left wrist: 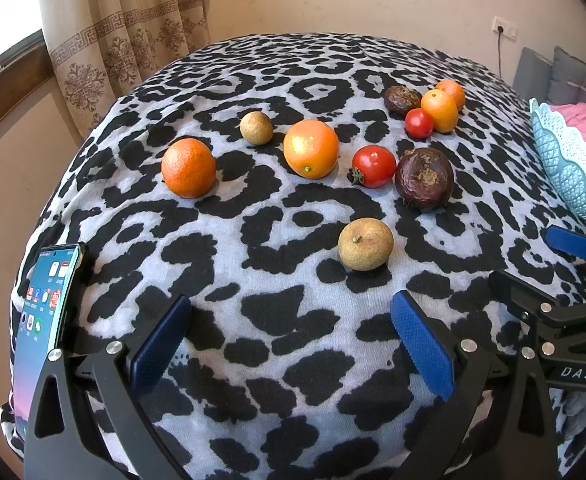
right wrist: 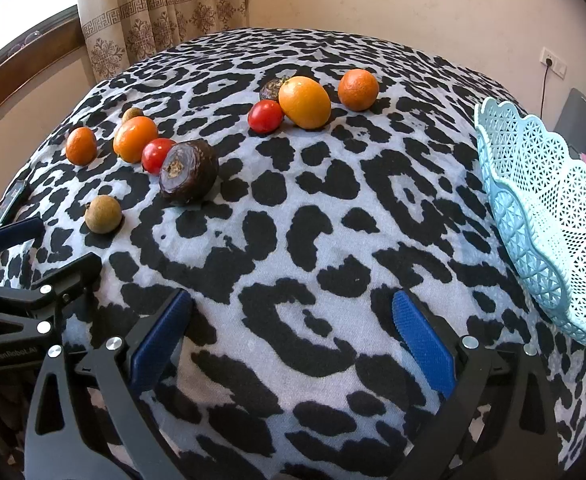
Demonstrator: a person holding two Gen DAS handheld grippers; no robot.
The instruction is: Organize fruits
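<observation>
Blue-padded fingers of the left gripper (left wrist: 291, 344) stand spread wide over the leopard-print cloth (left wrist: 253, 280) covering the bench, pinching nothing. At ten o'clock from it a phone (left wrist: 47, 312) stands propped on the cloth's edge, screen lit. Just ahead, at one o'clock, lies a tan longan (left wrist: 365, 244). Beyond it, running nine to three o'clock, sit a mandarin (left wrist: 189, 168), a second small longan (left wrist: 256, 128), a smooth orange (left wrist: 311, 149), a cherry tomato (left wrist: 374, 166) and a dark water chestnut (left wrist: 425, 178), the last two nearly touching. A far cluster (left wrist: 429, 109) at one o'clock holds another chestnut, tomato and two oranges, packed together.

In the right wrist view, the right gripper (right wrist: 293, 344) is likewise spread and empty above bare cloth. A pale blue lattice basket (right wrist: 541, 216) sits at two o'clock, well apart from the fruit.
</observation>
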